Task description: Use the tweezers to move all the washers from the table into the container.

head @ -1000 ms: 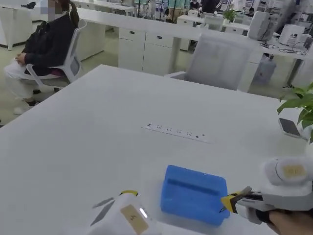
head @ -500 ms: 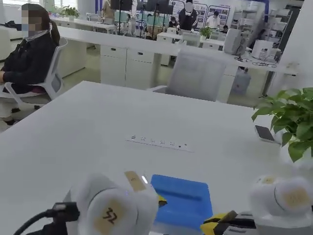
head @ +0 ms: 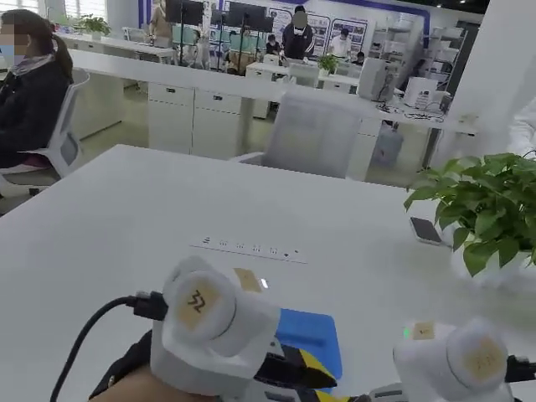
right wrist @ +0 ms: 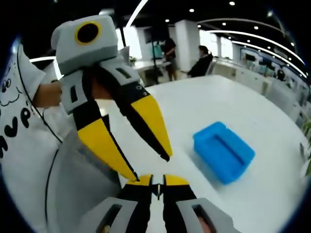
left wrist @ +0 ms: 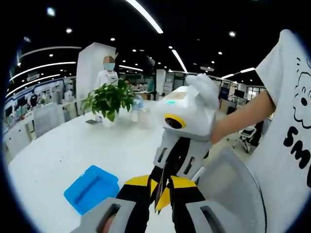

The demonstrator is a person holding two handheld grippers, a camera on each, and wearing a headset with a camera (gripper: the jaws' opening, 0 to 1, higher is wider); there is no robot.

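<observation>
Left gripper [right wrist: 150, 168] parted, right gripper [right wrist: 156, 184] closed, near blue container [right wrist: 223, 151]

Left hand-held gripper [right wrist: 150, 168] jaws parted; right hand-held gripper [right wrist: 157, 184] closed; tips facing.

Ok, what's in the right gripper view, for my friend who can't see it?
The left gripper hangs at the left, its yellow-tipped jaws open, over a white table. A blue rectangular plastic container sits on it to the right, and the right gripper at the bottom has its jaws shut.
</observation>
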